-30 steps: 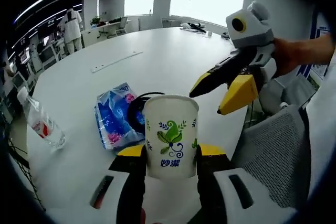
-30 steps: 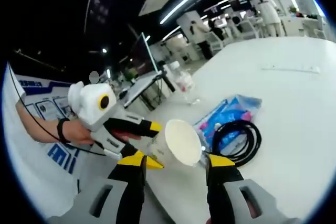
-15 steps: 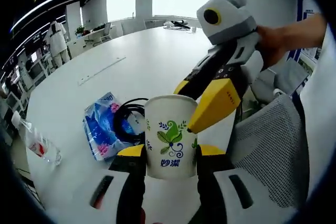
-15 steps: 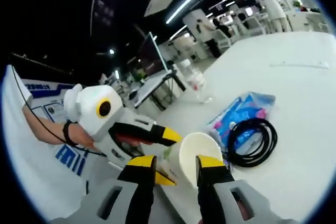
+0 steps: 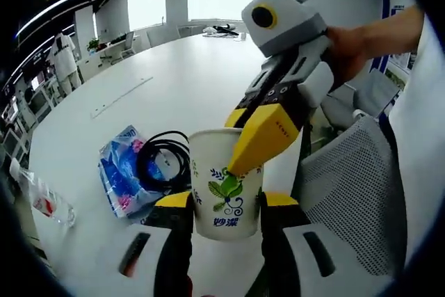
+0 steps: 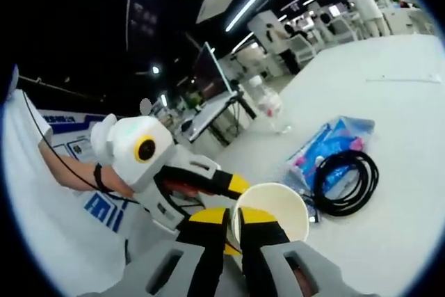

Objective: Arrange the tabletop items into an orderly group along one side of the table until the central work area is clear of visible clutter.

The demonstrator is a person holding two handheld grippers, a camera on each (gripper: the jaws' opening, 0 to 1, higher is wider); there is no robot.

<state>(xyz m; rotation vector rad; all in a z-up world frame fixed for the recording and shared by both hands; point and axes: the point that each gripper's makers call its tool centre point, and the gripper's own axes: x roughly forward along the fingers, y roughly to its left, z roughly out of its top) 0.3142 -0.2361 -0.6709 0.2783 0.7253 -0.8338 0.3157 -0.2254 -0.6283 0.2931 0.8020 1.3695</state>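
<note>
Looking along the left gripper (image 5: 224, 203), the paper cup (image 5: 224, 179) is seen clamped between its jaws above the table (image 5: 174, 74) edge, apparently steadied while the right gripper (image 5: 261, 137) is pinched on its rim. From the right gripper view, the right gripper's (image 6: 229, 217) jaws are closed on that rim, seemingly for a handover, with the black cable (image 6: 345, 181) coiled on the blue packet (image 6: 327, 145) and the water bottle (image 6: 268, 106) beyond.

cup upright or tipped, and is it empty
Upright: the cup stands mouth up between the left gripper's jaws. Its inside looks empty.

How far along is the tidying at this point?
Nothing looks grouped yet. In hand: the left claw holds the paper cup while the right claw pinches its rim. Left: the blue packet, black cable coil and water bottle lie loosely on the table.
</note>
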